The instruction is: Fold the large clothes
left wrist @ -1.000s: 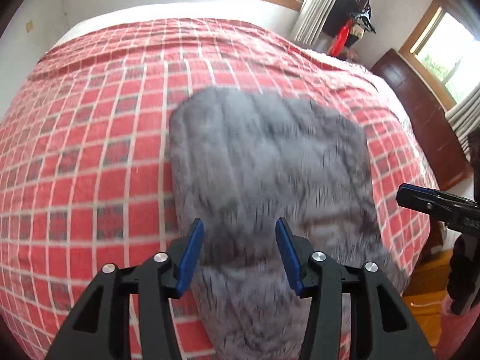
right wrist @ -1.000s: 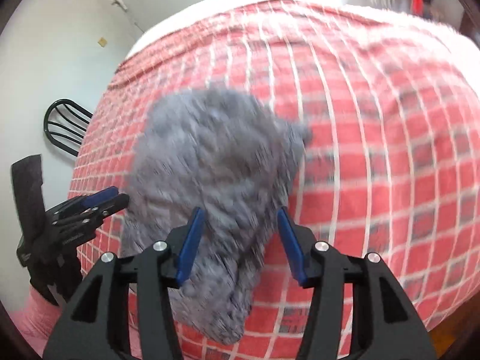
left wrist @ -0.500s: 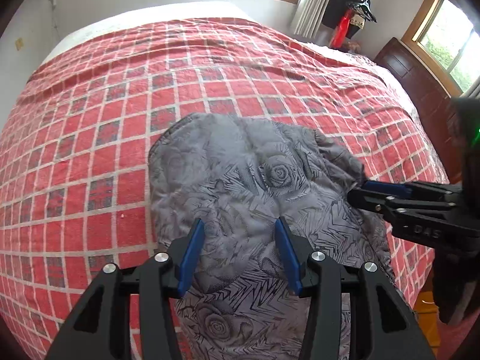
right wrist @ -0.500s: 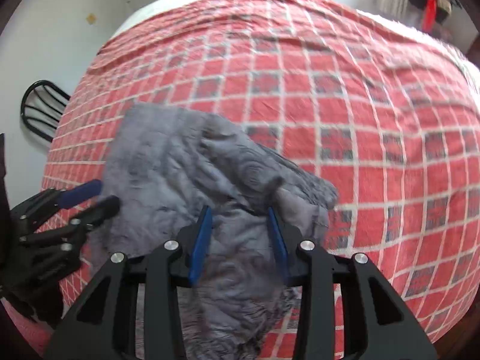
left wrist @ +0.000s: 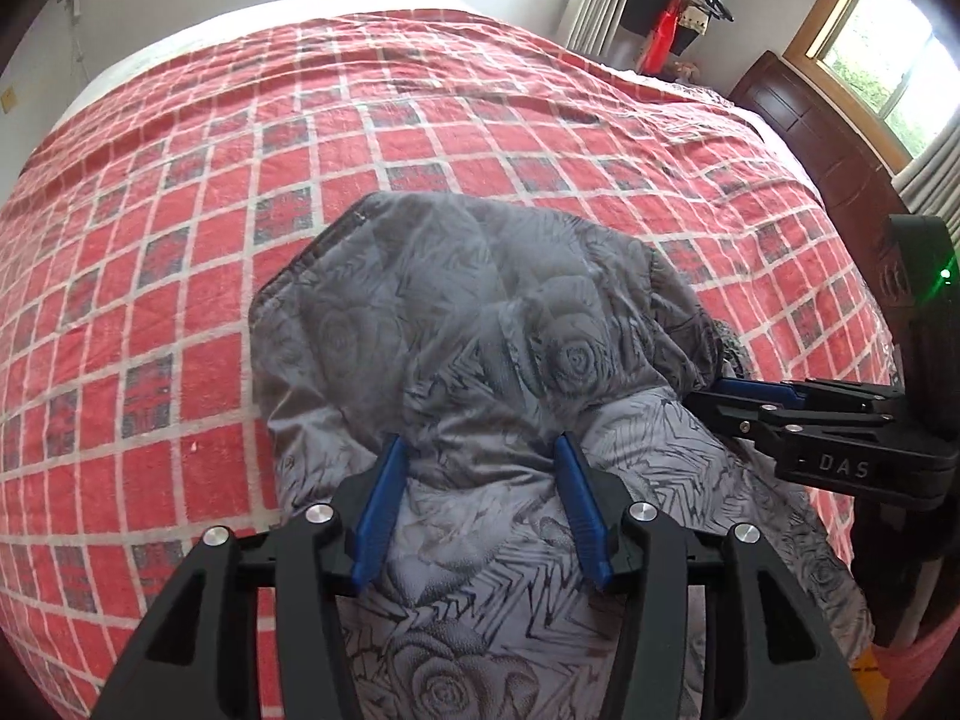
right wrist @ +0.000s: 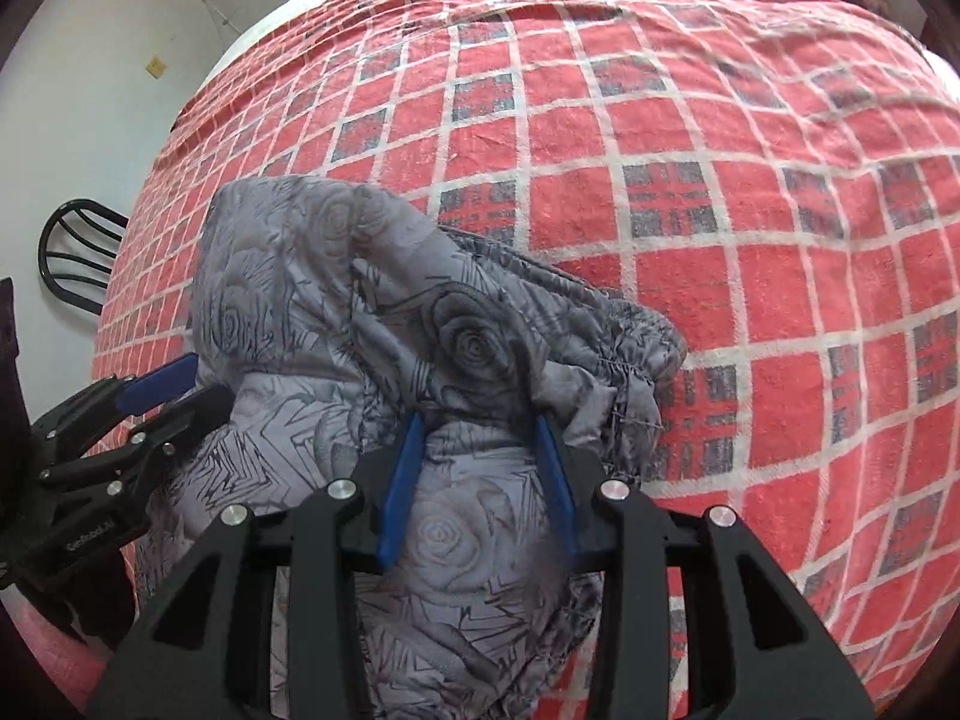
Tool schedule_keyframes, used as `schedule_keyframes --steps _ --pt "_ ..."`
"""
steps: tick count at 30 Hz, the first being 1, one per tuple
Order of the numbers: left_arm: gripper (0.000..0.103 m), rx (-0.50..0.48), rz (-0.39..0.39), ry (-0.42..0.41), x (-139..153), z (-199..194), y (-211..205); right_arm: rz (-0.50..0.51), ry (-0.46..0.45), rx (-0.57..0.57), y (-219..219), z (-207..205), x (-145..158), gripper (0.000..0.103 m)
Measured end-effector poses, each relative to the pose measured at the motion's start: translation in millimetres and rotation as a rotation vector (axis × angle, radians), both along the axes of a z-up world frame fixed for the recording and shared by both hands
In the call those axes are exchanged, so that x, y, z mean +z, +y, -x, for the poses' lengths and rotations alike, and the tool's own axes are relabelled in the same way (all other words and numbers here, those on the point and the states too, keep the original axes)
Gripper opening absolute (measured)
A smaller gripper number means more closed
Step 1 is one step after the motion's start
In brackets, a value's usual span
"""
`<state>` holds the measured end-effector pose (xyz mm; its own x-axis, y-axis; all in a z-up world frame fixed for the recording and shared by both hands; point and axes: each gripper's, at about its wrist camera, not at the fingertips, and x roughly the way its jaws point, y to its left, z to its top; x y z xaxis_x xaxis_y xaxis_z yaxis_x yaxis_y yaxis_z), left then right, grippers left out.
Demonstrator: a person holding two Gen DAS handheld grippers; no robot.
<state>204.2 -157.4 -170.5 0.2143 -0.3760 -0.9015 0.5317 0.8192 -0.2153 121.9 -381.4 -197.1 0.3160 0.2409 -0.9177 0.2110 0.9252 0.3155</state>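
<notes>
Fingers of both your grippers point steeply down. Your left gripper (left wrist: 480, 450) brackets the grey garment (left wrist: 480, 312), half-open; your right gripper (right wrist: 480, 426) pinches a bunched fold near the bed (right wrist: 750, 210) edge, having just narrowed.

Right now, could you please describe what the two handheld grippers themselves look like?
Both match: the left gripper and right gripper are angular black plastic frames with cut-out openings, round silver screw heads and flat blue finger pads. Seen from the left wrist, the right gripper's side bears pale "DAS" lettering, and a small green light glows on its black body.

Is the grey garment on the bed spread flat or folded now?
Neither: the grey rose-print garment lies bunched in a rumpled heap on the red checked bedspread, its gathered edge doubled over. No neat fold shows.
</notes>
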Motion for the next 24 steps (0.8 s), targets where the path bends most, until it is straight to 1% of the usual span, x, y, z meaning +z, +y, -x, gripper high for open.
schedule_keyframes --steps 3,6,7,9,13,18,21,24 --pt "0.052 0.015 -0.014 0.014 8 -3 1 0.004 -0.007 -0.002 -1 1 11 0.037" --pt "0.05 0.019 -0.042 -0.022 25 5 7 0.017 -0.047 -0.003 0 11 37 0.038" --pt "0.049 0.021 -0.049 -0.033 33 10 11 0.015 -0.066 0.008 2 16 48 0.041" --pt "0.049 0.017 -0.041 -0.043 48 22 18 0.01 -0.088 0.048 10 25 62 0.041" --pt "0.049 0.004 -0.047 -0.075 67 46 30 0.02 -0.109 0.112 33 49 80 0.041" --pt "0.049 -0.018 -0.058 -0.072 72 76 44 0.038 -0.103 0.153 51 78 84 0.041" --pt "0.049 -0.022 -0.072 -0.057 64 91 51 0.028 -0.085 0.167 59 93 78 0.04" --pt "0.049 -0.016 -0.078 -0.021 51 100 58 0.071 -0.062 0.161 62 103 68 0.04"
